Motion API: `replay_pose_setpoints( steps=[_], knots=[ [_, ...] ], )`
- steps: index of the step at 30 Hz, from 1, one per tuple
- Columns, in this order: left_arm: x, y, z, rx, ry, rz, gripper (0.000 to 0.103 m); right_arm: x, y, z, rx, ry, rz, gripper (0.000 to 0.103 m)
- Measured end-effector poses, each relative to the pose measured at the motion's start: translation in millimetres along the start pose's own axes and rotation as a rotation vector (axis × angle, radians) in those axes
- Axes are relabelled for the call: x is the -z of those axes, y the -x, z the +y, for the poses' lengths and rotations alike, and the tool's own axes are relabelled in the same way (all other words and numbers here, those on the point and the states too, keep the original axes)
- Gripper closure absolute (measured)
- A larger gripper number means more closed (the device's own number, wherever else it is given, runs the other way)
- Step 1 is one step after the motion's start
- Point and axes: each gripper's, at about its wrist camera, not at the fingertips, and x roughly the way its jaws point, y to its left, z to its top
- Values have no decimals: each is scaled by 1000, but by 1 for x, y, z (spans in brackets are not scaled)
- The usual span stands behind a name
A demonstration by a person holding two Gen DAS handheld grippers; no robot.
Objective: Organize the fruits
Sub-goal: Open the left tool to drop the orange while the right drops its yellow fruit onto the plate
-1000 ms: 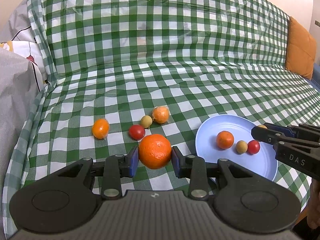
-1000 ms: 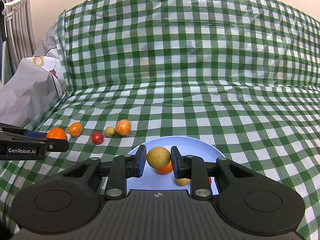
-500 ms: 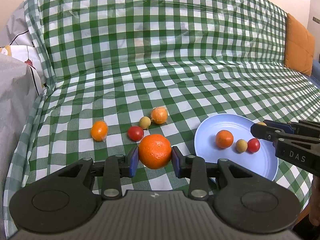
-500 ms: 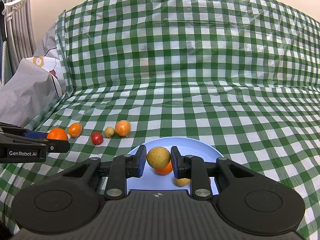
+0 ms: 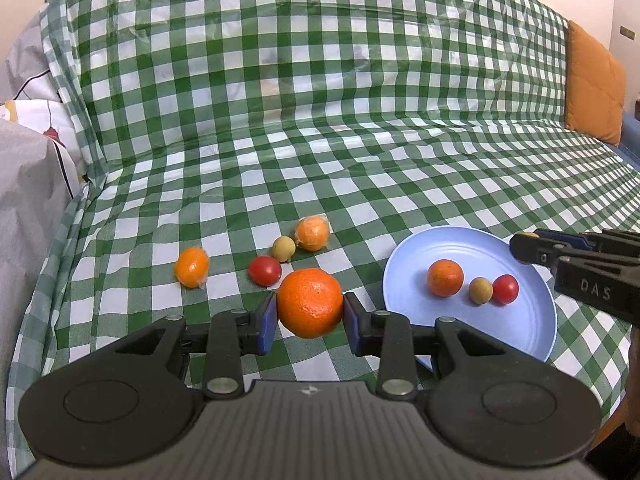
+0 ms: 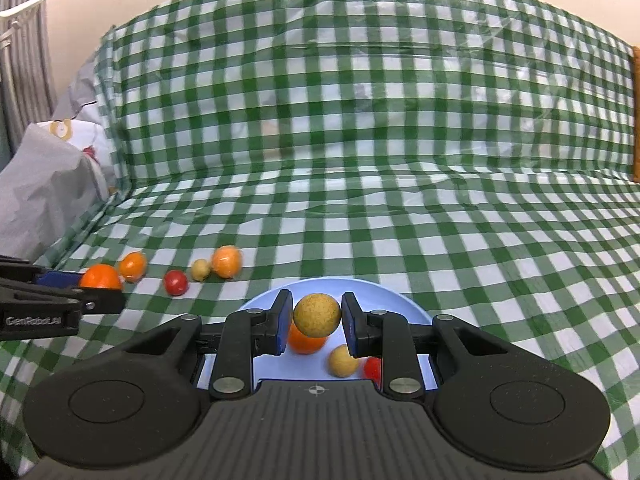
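Note:
My left gripper (image 5: pixel 310 318) is shut on a large orange (image 5: pixel 310 303), held above the checked cloth left of the blue plate (image 5: pixel 520 344). My right gripper (image 6: pixel 316 322) is shut on a small tan round fruit (image 6: pixel 317 315), held over the blue plate (image 6: pixel 404 306). On the plate lie a small orange (image 5: pixel 445 278), a tan fruit (image 5: pixel 480 290) and a red fruit (image 5: pixel 505 289). Loose on the cloth are a wrapped orange fruit (image 5: pixel 192 267), a red fruit (image 5: pixel 265 270), a tan fruit (image 5: pixel 283 248) and another wrapped orange fruit (image 5: pixel 312 233).
A green-and-white checked cloth (image 5: pixel 320 140) covers the seat and backrest. A grey paper bag (image 5: pixel 28 200) stands at the left edge. An orange cushion (image 5: pixel 594 84) leans at the far right.

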Motion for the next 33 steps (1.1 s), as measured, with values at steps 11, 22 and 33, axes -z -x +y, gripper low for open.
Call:
replay_pose_setpoints(
  steps=[11,22,33],
  knots=[
    [-4,-15,-23,35,-37,2,65,2,-8,-35,92,-100,47,75],
    [-5,-31,-63,103,-94,1,65,2,-13,-33,57,-66,74,75],
    [-5,-39,-77,137,-110,-1,65,-1,-16,-32,37,-50,81,75]
  ],
)
